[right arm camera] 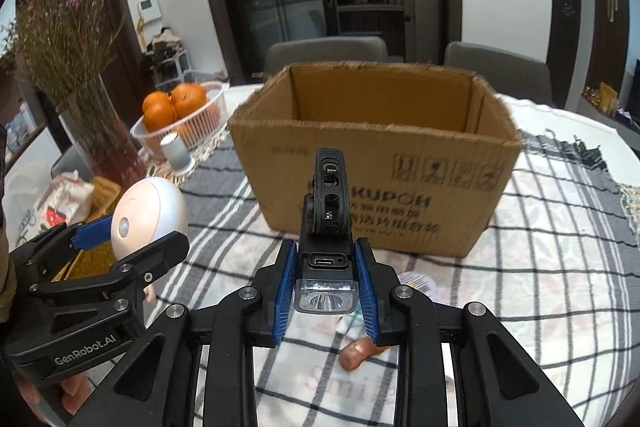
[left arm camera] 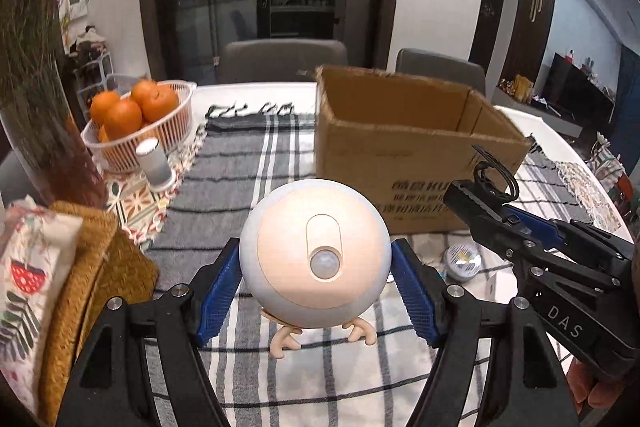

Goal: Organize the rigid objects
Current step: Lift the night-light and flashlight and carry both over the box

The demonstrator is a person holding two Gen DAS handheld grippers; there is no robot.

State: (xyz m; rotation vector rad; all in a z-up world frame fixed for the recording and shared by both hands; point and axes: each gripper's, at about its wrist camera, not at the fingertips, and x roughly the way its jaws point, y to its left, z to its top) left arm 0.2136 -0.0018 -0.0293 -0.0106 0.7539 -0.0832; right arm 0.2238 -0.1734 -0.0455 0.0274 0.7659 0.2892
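Blue-padded jaws of the left gripper [left arm camera: 316, 287] press both sides of a round white night-light with a peach face and small peach feet [left arm camera: 315, 259], held clear of the table. Beside it, the right gripper [right arm camera: 326, 291] has its jaws closed on a small black clip-on torch with a clear lens and a charging port [right arm camera: 327, 251], whose black strap mount stands upright above the pads. Just beyond both held things an open brown cardboard box with dark print on its side [right arm camera: 384, 163] stands on the grey and white checked cloth [right arm camera: 540, 267] covering the white round table [left arm camera: 256, 93]. Left of the box sit a white slatted basket of oranges [left arm camera: 138, 125] and a small white cylinder [left arm camera: 154, 163]. A round silver tin [left arm camera: 462, 259] lies on the cloth near the box.
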